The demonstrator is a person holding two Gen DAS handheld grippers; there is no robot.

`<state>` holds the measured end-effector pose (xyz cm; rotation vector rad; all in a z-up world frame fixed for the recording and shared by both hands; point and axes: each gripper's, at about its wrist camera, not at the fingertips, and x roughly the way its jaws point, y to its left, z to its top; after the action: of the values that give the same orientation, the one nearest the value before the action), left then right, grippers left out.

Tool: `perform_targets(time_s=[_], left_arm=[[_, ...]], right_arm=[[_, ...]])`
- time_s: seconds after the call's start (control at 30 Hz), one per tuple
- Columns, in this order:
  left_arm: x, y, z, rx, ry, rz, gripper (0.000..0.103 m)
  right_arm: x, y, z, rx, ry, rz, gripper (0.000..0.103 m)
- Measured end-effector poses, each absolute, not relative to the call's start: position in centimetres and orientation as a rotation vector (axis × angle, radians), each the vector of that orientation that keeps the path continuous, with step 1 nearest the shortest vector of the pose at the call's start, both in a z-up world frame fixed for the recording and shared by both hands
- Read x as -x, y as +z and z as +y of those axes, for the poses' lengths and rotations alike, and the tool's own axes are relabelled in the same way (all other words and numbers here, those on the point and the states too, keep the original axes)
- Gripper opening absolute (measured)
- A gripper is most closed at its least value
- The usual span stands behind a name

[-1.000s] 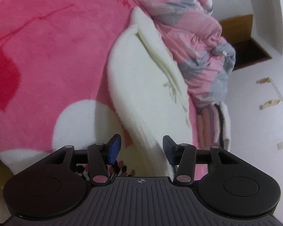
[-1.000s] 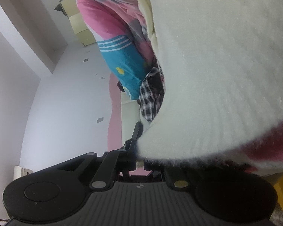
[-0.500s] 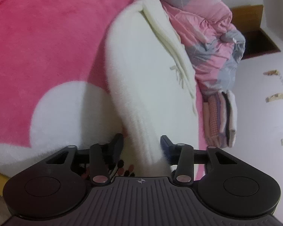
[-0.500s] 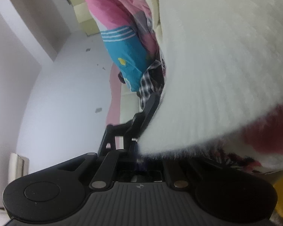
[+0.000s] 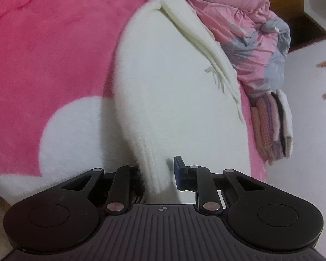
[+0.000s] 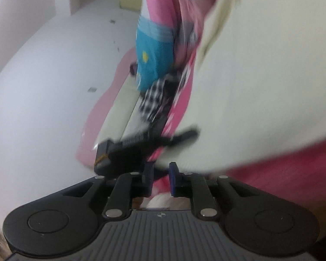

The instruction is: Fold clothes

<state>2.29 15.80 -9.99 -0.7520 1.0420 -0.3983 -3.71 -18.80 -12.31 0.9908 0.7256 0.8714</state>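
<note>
The left gripper (image 5: 157, 173) has just been closing around the layered corner of the fluffy cream-white fleece garment (image 5: 173, 82), and should bite every layer before lifting. The right gripper (image 6: 160, 181), jaws just opening, holds nothing. The garment lies folded lengthwise on the pink plush blanket (image 5: 54, 50).

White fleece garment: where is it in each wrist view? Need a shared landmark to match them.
Left wrist: the white fleece garment runs down the centre, from the top to the near folded edge between the jaws.
Right wrist: it fills the right and upper right, blurred.
Shared landmark: the pink blanket underneath.
</note>
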Motion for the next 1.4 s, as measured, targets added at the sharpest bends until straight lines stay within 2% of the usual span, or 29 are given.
perform_targets(time_s=[0.07,0.1,0.13,0.27,0.37,0.6,0.97,1.23,1.4], left_arm=[[-2.2,-9.8,15.6,0.726,-0.397,1.043,0.020],[-2.2,-9.8,15.5,0.716,-0.396,1.042,0.020],[-2.2,-9.8,15.4,0.707,-0.396,1.041,0.020],[-2.1,-9.8,15.3,0.692,-0.397,1.039,0.020],[-2.0,-9.8,15.4,0.689,-0.399,1.039,0.020],[-2.1,-9.8,15.2,0.676,-0.405,1.037,0.021],[-1.8,-9.8,14.9,0.655,-0.434,1.027,0.021],[-1.3,-9.7,14.2,0.613,-0.474,1.022,0.021],[-0.9,-9.6,13.9,0.577,-0.473,1.004,0.021]], right_arm=[[3.6,-10.0,-21.3,-0.909,0.776,0.655,0.032],[4.1,-9.1,-23.0,-0.867,0.722,0.621,0.041],[4.7,-8.3,-25.0,-0.833,0.656,0.587,0.044],[5.5,-7.5,-32.3,-0.803,0.402,0.551,0.046],[5.2,-9.0,-36.2,-0.862,0.297,0.605,0.046],[3.9,-13.5,-39.0,-0.986,0.251,0.696,0.045],[3.5,-13.3,-36.8,-0.969,0.398,0.797,0.042],[1.0,-13.9,-36.2,-0.987,0.476,0.819,0.024],[1.1,-13.7,-35.4,-0.945,0.520,0.828,0.022]])
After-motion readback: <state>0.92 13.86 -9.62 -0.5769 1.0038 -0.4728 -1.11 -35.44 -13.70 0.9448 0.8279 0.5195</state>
